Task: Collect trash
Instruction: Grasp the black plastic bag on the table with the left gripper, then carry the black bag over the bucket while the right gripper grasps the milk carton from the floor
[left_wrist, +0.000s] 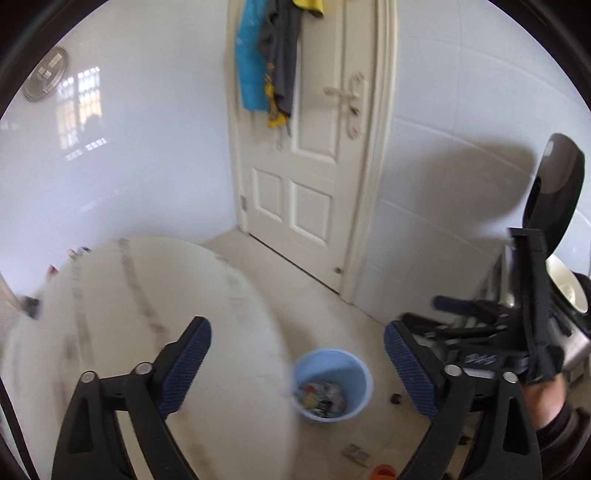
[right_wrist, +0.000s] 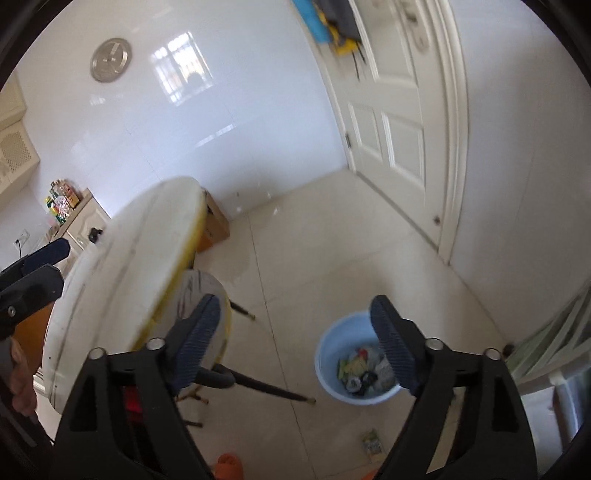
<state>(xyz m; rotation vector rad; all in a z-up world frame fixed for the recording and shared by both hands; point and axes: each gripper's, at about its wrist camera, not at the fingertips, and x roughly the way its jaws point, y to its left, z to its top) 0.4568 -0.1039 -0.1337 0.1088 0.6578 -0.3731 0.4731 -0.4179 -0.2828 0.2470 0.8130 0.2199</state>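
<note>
A light blue bin (left_wrist: 332, 384) stands on the tiled floor with mixed trash inside; it also shows in the right wrist view (right_wrist: 356, 360). A small wrapper (left_wrist: 356, 453) lies on the floor in front of it, also seen in the right wrist view (right_wrist: 372, 441). My left gripper (left_wrist: 297, 363) is open and empty, held high above the round white table (left_wrist: 147, 332) and the bin. My right gripper (right_wrist: 295, 339) is open and empty, high above the floor beside the bin. The right gripper also shows at the right of the left wrist view (left_wrist: 480, 325).
A white door (left_wrist: 306, 147) with clothes hanging on it is at the back. A round stool (right_wrist: 207, 306) stands by the table (right_wrist: 129, 266). A cardboard box (right_wrist: 216, 221) sits by the wall. An orange object (right_wrist: 229, 465) lies on the floor near the bottom.
</note>
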